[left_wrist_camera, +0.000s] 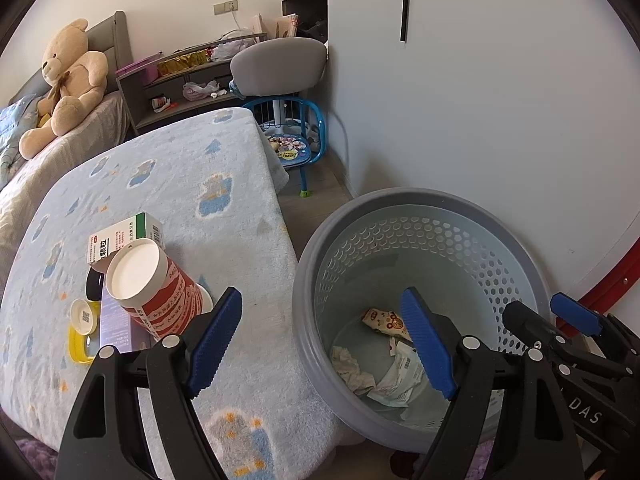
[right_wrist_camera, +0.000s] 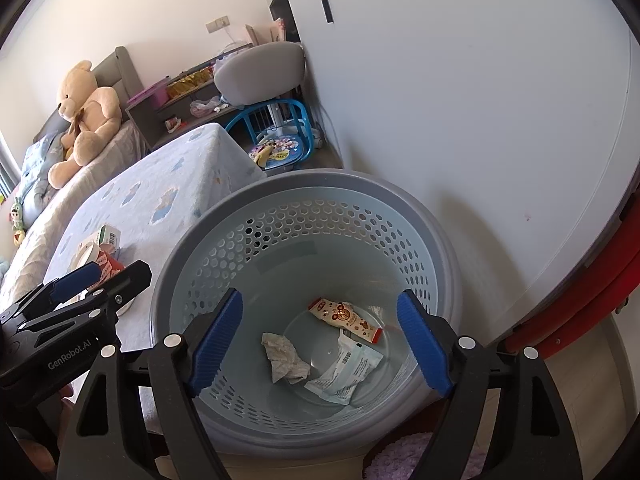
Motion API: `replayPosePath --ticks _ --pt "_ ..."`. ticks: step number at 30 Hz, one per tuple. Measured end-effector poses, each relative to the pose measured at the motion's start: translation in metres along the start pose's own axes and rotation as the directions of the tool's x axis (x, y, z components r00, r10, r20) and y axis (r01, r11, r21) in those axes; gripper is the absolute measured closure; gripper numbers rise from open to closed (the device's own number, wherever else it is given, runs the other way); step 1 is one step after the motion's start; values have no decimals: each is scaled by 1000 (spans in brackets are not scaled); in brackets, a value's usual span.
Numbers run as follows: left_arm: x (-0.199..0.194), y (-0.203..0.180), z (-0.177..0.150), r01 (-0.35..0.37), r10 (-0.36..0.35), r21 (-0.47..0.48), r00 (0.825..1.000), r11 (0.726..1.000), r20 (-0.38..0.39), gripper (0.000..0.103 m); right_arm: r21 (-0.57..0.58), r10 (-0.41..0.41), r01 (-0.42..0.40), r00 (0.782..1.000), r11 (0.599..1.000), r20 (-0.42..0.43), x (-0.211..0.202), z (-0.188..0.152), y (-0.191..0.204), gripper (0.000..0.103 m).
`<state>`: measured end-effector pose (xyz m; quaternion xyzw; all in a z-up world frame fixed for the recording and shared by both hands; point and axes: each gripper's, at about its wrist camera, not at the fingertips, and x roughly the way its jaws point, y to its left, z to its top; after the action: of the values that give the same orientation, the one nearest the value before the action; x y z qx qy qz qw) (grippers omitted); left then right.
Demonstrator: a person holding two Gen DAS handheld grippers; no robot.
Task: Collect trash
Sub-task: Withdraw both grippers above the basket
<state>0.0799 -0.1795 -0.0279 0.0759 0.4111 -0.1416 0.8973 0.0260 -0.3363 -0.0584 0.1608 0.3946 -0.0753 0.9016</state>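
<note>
A grey waste basket (left_wrist_camera: 306, 276) (right_wrist_camera: 280, 184) with a perforated wall stands on the floor beside a blanket-covered surface (left_wrist_camera: 180, 168). In the basket lie a snack wrapper (left_wrist_camera: 380, 318) (right_wrist_camera: 346, 318), a crumpled tissue (left_wrist_camera: 352, 368) (right_wrist_camera: 286, 358) and a white packet (left_wrist_camera: 398, 382) (right_wrist_camera: 348, 372). On the blanket sit a red-and-white tub (left_wrist_camera: 160, 292) (right_wrist_camera: 100, 258) lying on its side, a green-and-white medicine box (left_wrist_camera: 128, 236) (right_wrist_camera: 110, 234), a purple box (left_wrist_camera: 116, 328) and a yellow lid (left_wrist_camera: 80, 346). My left gripper (left_wrist_camera: 319, 296) (right_wrist_camera: 120, 270) is open and empty, straddling the basket's near rim. My right gripper (right_wrist_camera: 320, 298) (left_wrist_camera: 548, 312) hangs open over the basket, nothing between its pads.
A teddy bear (left_wrist_camera: 68, 80) sits on the bed at the back left. Behind the blanket stand a grey shelf (left_wrist_camera: 180, 88), a grey chair (left_wrist_camera: 280, 64) and a blue child's stool (left_wrist_camera: 296, 148). A white wall (left_wrist_camera: 480, 100) runs along the right of the basket.
</note>
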Motion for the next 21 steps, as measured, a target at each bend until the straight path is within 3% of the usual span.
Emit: replayPosePath --ticks 21 --pt "-26 27 -12 -22 23 -50 999 999 22 25 -49 5 -5 1000 999 4 -4 -5 14 21"
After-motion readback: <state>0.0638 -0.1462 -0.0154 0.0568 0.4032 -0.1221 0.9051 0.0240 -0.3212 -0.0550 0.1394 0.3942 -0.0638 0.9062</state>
